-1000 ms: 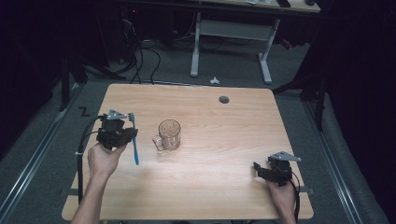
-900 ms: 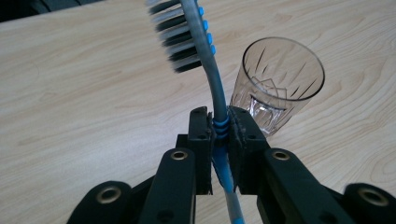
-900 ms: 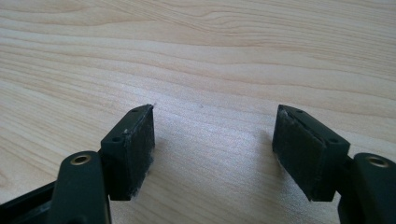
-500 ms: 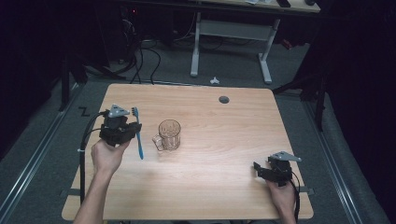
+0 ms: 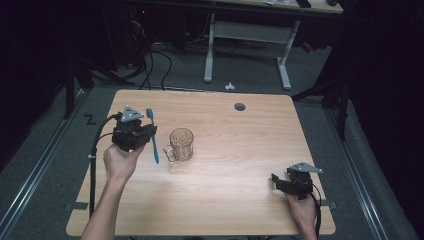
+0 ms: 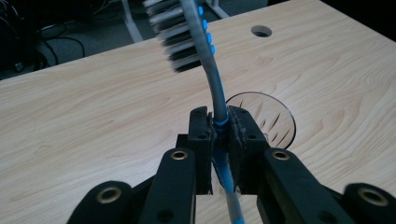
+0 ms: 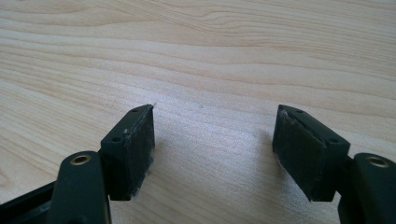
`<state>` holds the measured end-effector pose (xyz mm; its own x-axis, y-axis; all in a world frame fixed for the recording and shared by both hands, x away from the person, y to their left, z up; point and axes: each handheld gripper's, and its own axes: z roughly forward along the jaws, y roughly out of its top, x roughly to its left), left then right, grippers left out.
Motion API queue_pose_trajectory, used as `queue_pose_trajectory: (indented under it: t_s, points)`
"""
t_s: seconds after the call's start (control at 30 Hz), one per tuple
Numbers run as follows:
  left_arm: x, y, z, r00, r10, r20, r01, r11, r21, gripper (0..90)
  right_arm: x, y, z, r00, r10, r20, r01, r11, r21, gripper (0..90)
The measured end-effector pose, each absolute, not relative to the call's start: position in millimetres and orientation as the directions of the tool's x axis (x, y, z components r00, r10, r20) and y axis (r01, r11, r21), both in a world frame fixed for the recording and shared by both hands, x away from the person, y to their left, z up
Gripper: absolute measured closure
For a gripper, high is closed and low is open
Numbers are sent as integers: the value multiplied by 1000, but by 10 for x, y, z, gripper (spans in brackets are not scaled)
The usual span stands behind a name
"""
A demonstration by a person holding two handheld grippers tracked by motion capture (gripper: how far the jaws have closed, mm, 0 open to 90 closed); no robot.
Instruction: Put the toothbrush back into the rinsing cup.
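Near the table's (image 5: pixel 215 200) left edge, with bare wood all around, the left gripper (image 5: pixel 150 133) pinches a blue toothbrush (image 5: pixel 153 136), bristles seemingly uppermost, just beside the glass mug (image 5: pixel 181 144), while the right gripper (image 7: pixel 212 149) rests spread near the front-right corner.

The high view looked down over the wooden table (image 5: pixel 225 150); both gripper views skimmed close above that tabletop.
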<state>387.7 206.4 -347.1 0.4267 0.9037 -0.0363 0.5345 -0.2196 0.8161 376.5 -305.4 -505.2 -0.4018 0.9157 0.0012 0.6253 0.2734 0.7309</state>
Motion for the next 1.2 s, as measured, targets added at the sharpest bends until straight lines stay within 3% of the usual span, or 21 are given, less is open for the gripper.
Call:
queue_pose_trajectory:
  t_s: [1.2]
  points:
    - [4123,1826,-3424,422,906,21,439,-224,870,803,3766,-3059,-5052,-402,916,5,626,271,732,299]
